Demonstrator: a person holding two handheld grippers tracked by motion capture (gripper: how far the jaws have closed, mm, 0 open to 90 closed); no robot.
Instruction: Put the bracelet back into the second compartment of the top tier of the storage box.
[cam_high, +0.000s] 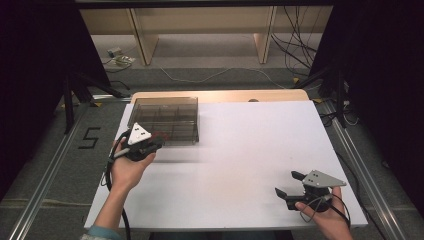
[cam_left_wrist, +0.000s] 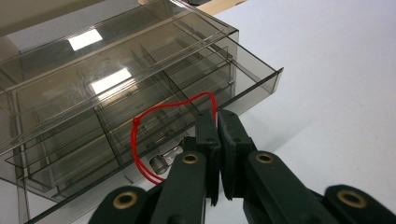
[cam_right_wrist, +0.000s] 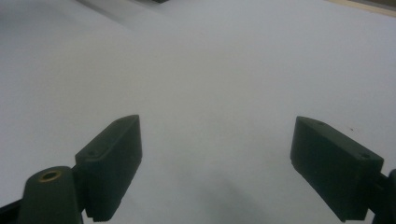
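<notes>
A: Nearest us, our right tongs (cam_high: 289, 186) rest on the white worktop (cam_high: 240, 165) with the jaws spread wide and nothing between them.

B: And our left tongs (cam_left_wrist: 217, 122) are pinched tight on the red string (cam_left_wrist: 140, 140), a loop that seems to run to a small metal fitting (cam_left_wrist: 164, 162) at the front of the clear compartment box (cam_left_wrist: 116, 93).

A: The box sits at the far left of the worktop, just beyond the left tongs, and its drawer looks pulled partway out.

B: So what might go wrong for us?

A: The string is thin. If we tug sharply or at an angle, we think it could slip out of the pinch or snap at the knot.

B: The box is light plastic too. With nothing bracing it, a pull may drag the whole box towards us instead of sliding the drawer.

A: Or tip it forward. Our right tongs are well apart from it, too far to steady anything.
</notes>
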